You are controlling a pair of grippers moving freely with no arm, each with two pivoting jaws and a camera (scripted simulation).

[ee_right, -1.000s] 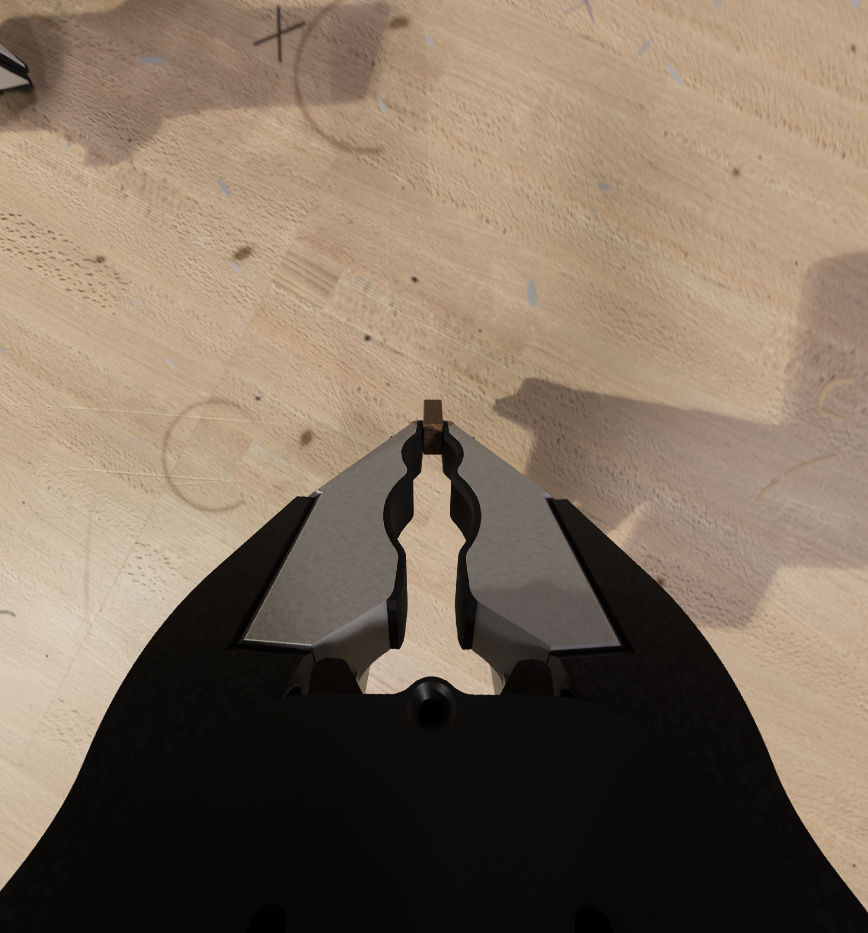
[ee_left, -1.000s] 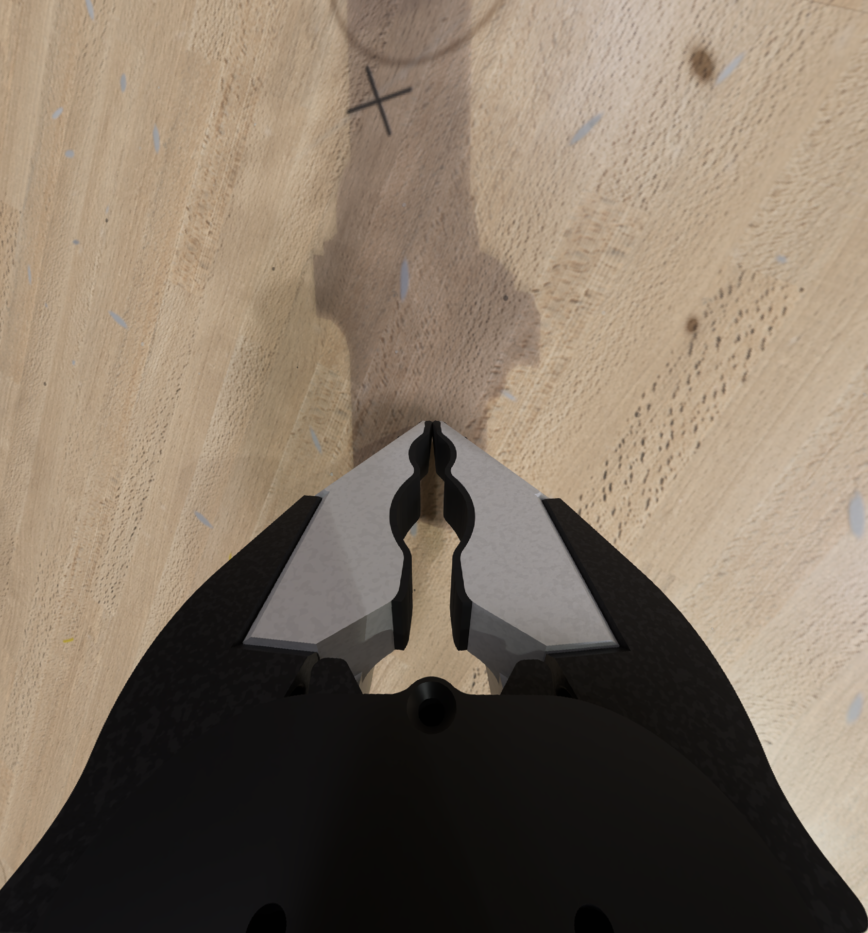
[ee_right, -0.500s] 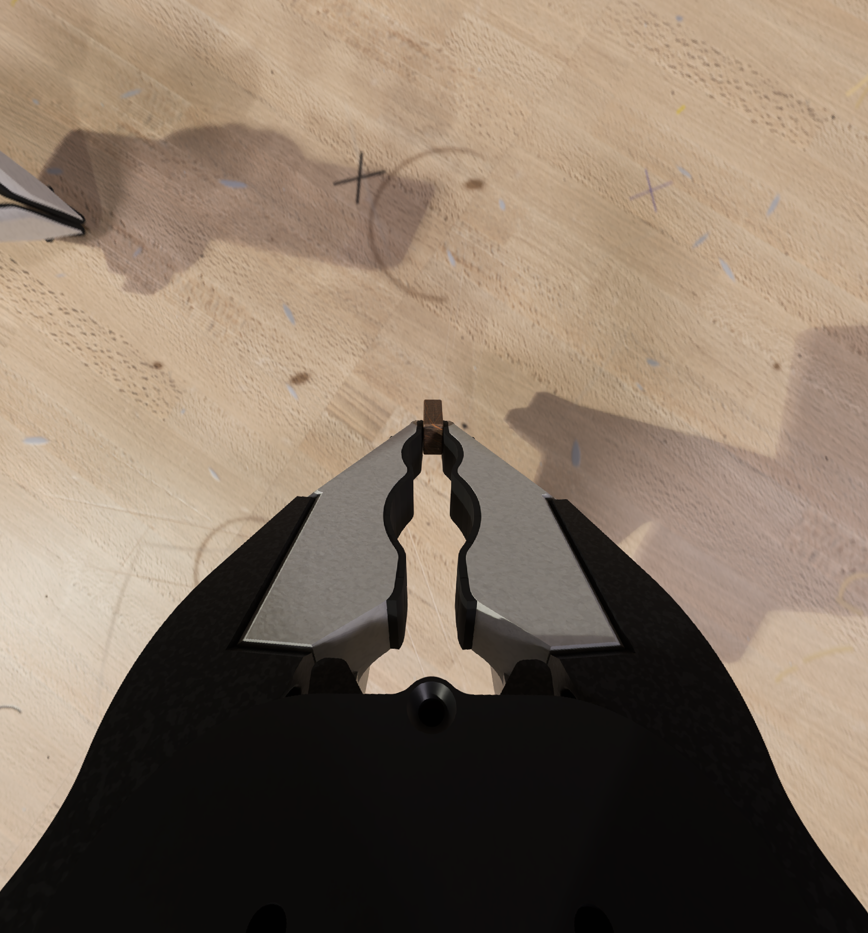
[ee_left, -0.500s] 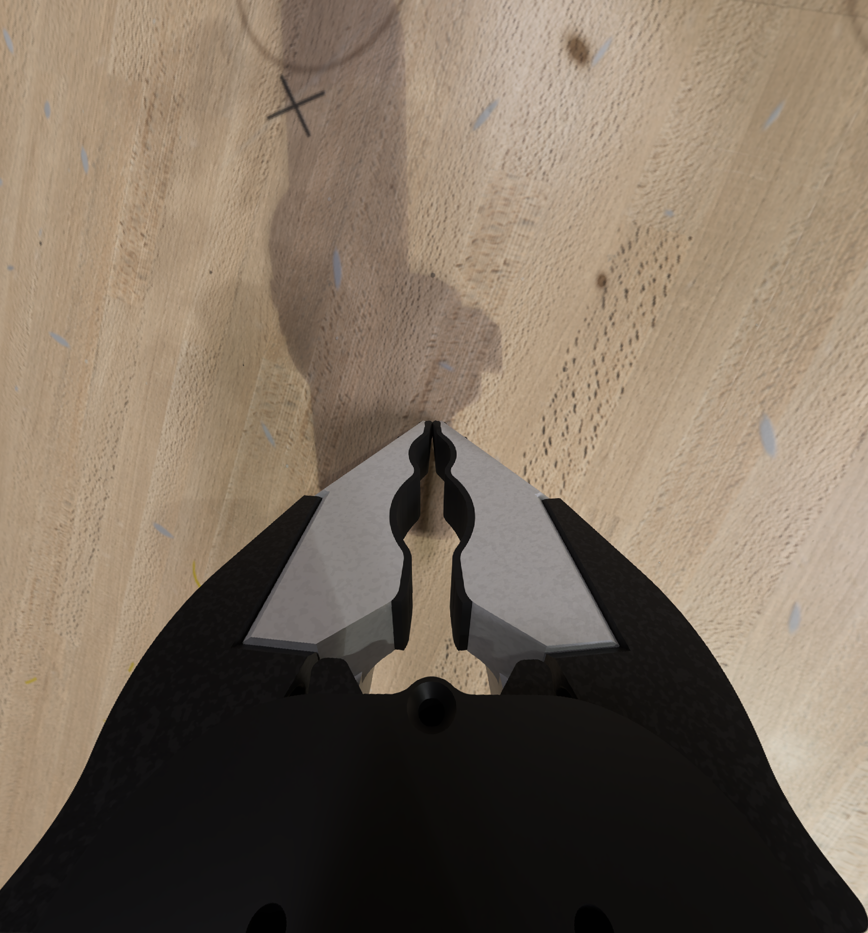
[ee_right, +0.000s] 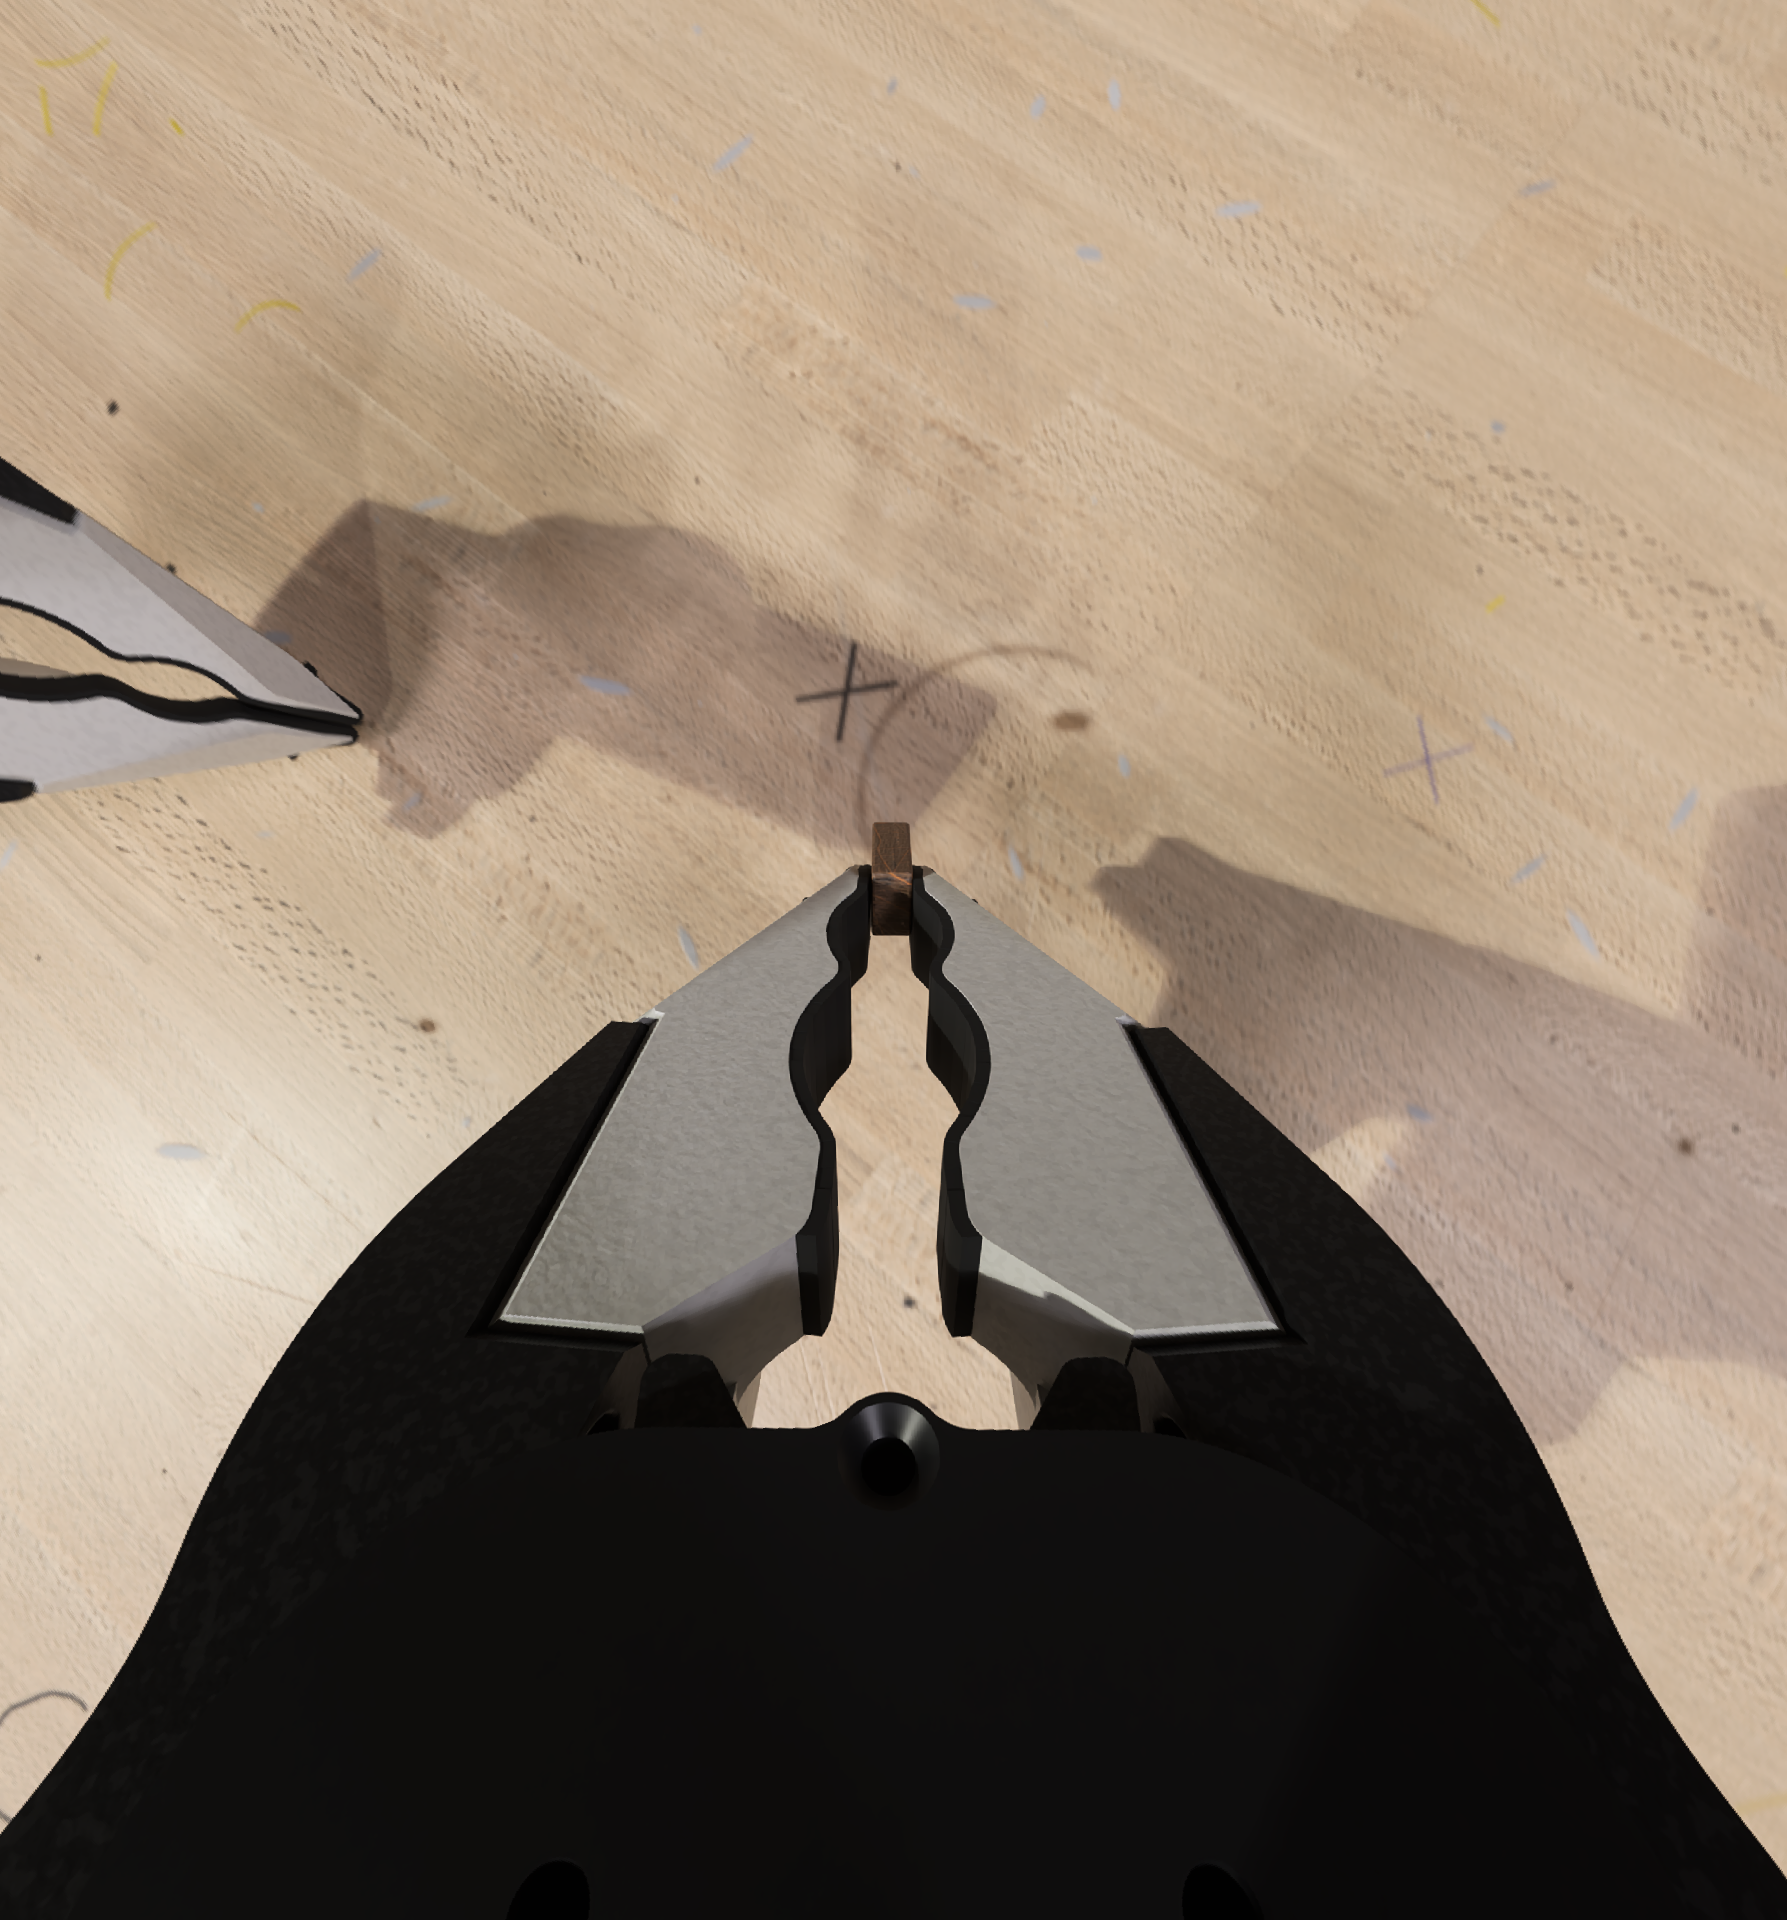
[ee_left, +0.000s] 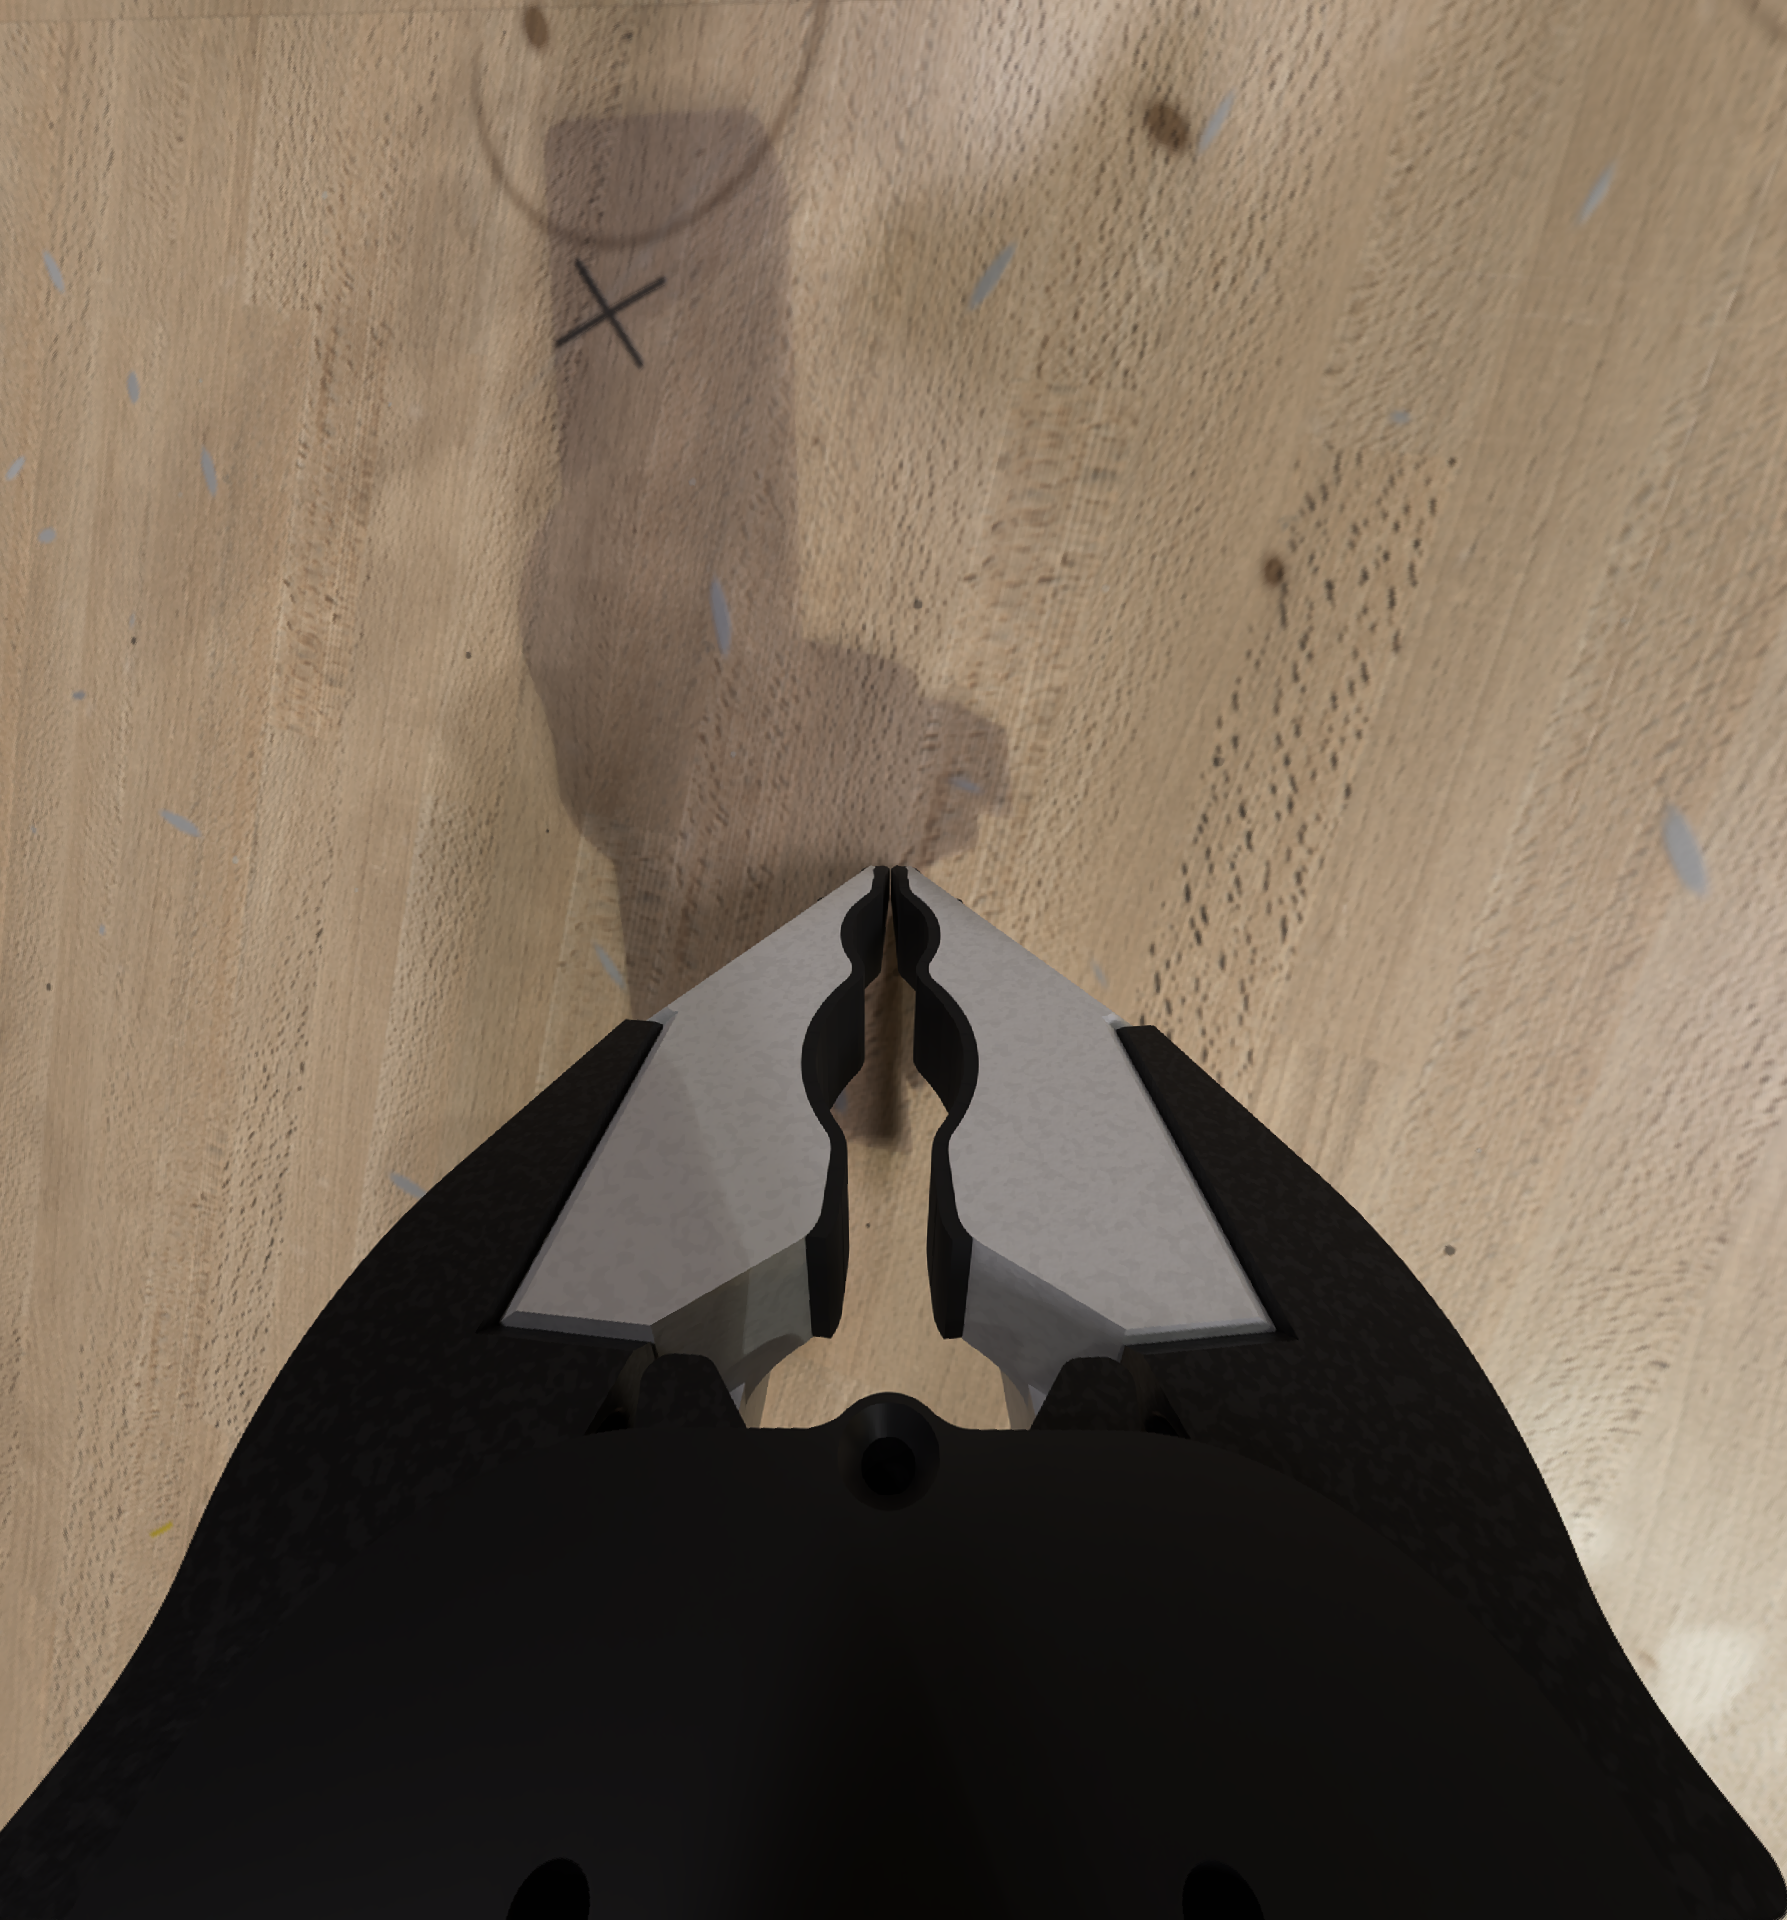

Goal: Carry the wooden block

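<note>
block [ee_right: 891, 878] stays pinched in your right gripper [ee_right: 891, 883] as the pencilled cross [ee_right: 845, 694] nears; left gripper [ee_left: 889, 878] stays pressed together, empty.

Reddish-brown wooden block [ee_right: 891, 878]; pale, speckled table [ee_right: 1284, 364].

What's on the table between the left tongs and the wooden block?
Nothing solid: in the right wrist view only bare tabletop with a shadow and a pencilled cross separates the left tongs from the wooden block.
</note>
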